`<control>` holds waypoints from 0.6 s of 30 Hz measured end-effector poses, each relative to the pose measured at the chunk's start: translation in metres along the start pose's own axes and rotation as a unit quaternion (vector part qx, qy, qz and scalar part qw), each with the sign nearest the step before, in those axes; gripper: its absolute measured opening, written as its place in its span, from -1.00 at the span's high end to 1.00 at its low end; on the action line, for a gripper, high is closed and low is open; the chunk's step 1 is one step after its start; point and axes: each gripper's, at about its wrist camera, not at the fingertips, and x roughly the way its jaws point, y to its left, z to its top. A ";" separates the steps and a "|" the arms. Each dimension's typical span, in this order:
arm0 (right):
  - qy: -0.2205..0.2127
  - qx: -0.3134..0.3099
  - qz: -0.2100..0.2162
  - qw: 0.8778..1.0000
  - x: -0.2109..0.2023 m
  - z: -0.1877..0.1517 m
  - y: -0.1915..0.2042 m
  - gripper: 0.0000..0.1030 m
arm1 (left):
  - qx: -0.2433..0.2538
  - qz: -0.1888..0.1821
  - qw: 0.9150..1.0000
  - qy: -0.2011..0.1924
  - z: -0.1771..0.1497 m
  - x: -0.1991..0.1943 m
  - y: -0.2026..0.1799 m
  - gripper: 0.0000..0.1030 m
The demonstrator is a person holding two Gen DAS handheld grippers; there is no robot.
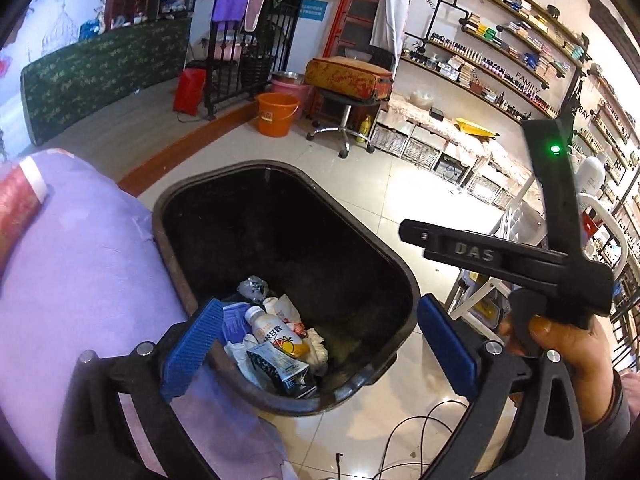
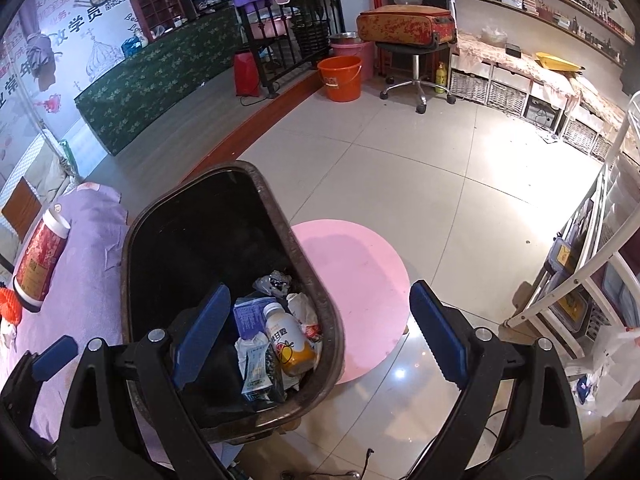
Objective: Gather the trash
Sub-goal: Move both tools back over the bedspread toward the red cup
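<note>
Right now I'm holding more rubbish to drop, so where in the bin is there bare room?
The far half of the black bin is bare down to its dark floor. The near end is crowded: a drink bottle, a carton and crumpled wrappers piled together. On the purple cloth, the patch between the red canister and the bin is free.

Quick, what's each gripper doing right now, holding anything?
Left gripper: open, empty, above the trash bin.
Right gripper: open, empty, also over the bin.
</note>
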 end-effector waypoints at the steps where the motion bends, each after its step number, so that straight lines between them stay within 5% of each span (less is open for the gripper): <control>1: 0.001 -0.003 0.002 1.000 0.000 -0.001 0.003 -0.75 | -0.001 0.001 1.000 -0.002 -0.001 -0.002 0.001 -0.88; 7: 0.016 -0.019 0.028 0.999 0.004 -0.005 0.028 -0.75 | -0.017 0.017 1.000 -0.017 -0.006 -0.022 0.018 -0.88; 18: 0.032 -0.083 0.119 0.989 -0.003 -0.010 0.113 -0.76 | -0.051 0.103 0.992 -0.052 -0.028 -0.059 0.060 -0.88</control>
